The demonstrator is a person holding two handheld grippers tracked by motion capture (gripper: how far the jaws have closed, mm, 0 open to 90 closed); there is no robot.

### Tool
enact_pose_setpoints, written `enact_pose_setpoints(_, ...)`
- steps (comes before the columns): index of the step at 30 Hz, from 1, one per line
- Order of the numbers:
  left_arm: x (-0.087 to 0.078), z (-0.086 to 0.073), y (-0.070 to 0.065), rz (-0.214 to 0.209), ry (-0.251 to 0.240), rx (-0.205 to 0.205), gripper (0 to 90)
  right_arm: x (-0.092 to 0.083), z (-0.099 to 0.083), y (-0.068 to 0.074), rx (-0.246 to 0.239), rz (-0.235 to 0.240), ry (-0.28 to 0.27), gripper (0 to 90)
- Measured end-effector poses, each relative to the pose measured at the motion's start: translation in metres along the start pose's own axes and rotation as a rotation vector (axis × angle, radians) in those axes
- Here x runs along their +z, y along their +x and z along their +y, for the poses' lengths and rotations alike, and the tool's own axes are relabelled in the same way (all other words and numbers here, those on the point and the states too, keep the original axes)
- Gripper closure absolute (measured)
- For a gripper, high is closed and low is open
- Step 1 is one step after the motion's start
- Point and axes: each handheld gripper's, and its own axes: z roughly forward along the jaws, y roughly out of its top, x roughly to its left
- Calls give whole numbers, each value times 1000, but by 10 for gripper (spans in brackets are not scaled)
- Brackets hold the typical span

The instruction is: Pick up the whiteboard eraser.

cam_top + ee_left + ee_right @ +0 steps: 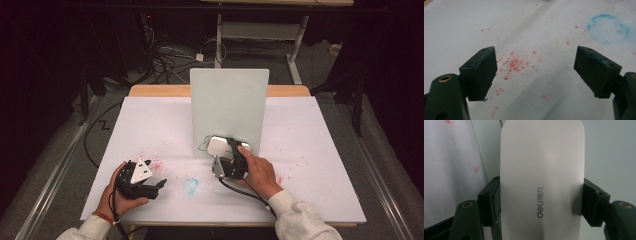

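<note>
A white oblong eraser point(541, 157) with grey "deli" lettering is clamped across its width by my right gripper point(541, 202), both black pads pressing its sides. In the high view the eraser point(218, 145) is at the foot of an upright pale whiteboard point(229, 105), with the right gripper point(222, 152) just in front of it. The left gripper point(159, 186) rests low at the table's front left, held in a hand. Its jaws stand wide apart in the left gripper view point(535, 72), with nothing between them and bare stained paper below.
White paper point(310, 150) covers the table. It carries a blue ring mark point(190, 185) between the two hands and red specks point(514, 63) near the left gripper. Cables and a desk frame lie on the dark floor beyond the far edge.
</note>
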Motion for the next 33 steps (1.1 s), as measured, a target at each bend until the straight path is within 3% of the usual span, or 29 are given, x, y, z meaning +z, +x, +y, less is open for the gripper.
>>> enact_pose_setpoints(9, -1, 1, -1, -8, -6, 9, 183, 7, 27, 2, -5, -3, -27, 307)
enact_pose_setpoints(12, -1, 1, -1, -10, -7, 9, 183, 8, 36, 6, 2, 25, -40, 308)
enact_pose_setpoints(13, -1, 1, -1, -12, -7, 10, 183, 11, 43, 14, -36, 45, -40, 308)
enact_pose_setpoints(15, -1, 1, -1, -12, -7, 10, 183, 11, 45, 19, -64, 35, -29, 308)
enact_pose_setpoints(16, -1, 0, -2, -16, -3, 2, 183, 12, 46, 25, -81, 55, -20, 308)
enact_pose_setpoints(19, -2, -1, -1, -18, -3, 0, 183, 12, 45, 25, -72, 51, -27, 308)
enact_pose_setpoints(22, -3, -1, -1, -10, -9, 8, 183, 10, 40, 24, -95, 49, -4, 308)
enact_pose_setpoints(26, -4, -2, -1, -10, -3, -2, 183, 6, 24, 18, -114, 27, 28, 308)
enact_pose_setpoints(27, -4, -2, -1, -9, -1, -4, 183, 3, 15, 14, -106, 21, 55, 309)
enact_pose_setpoints(33, -3, -1, -2, -9, 4, -7, 186, 0, 2, 10, -81, 0, 75, 308)
